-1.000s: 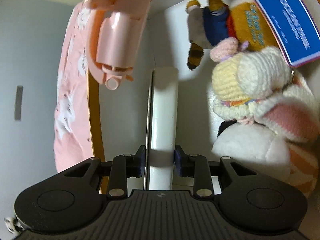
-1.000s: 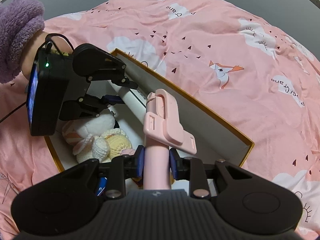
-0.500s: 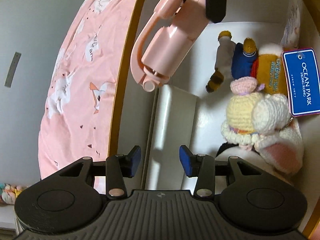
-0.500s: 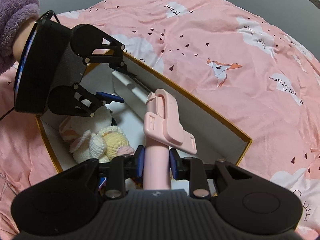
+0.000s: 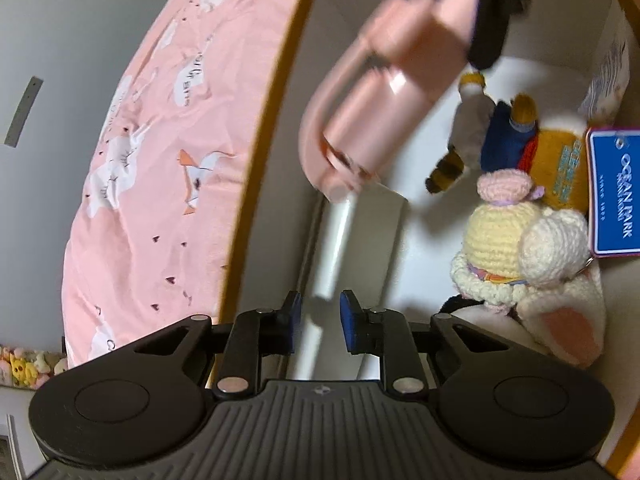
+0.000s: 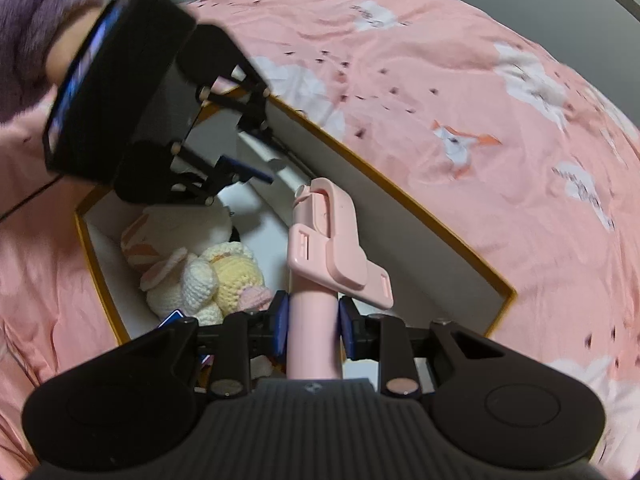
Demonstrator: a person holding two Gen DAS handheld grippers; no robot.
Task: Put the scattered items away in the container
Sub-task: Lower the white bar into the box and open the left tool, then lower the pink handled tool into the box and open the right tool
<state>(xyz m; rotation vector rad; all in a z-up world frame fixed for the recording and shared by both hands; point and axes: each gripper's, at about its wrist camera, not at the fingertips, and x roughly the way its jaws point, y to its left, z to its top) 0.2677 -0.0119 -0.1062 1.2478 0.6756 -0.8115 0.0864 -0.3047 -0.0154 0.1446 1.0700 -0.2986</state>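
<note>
Closest in the right wrist view, the right claw (image 6: 313,330) is clamped on the shaft of a pink selfie stick (image 6: 320,264), its 2 blue pads pressed against either side of the tube. The stick's phone clamp head points forward over the open box (image 6: 440,224), a white-walled container with an orange rim that sits on the bed's pink duvet (image 6: 460,92).

From the other side, the left claw (image 5: 319,322) hangs with its jaws parted and nothing between them, held above the near end of the box. Just below and beyond its pads lies a long white rectangular carton (image 5: 352,264), flat on the box floor beside the left wall. The stick's head (image 5: 372,120) is over the far end of that carton; whether it touches the carton I cannot tell, the picture being blurred there.

To the right of the carton, a crocheted yellow and cream doll (image 5: 516,240) lies on a white plush with a pink ear (image 5: 560,320). Farther back lies a plush in blue and orange (image 5: 516,136), carrying a blue tag (image 5: 616,192) printed OCEAN PARK. Beyond the box the duvet spreads away to a grey wall (image 5: 60,40).
</note>
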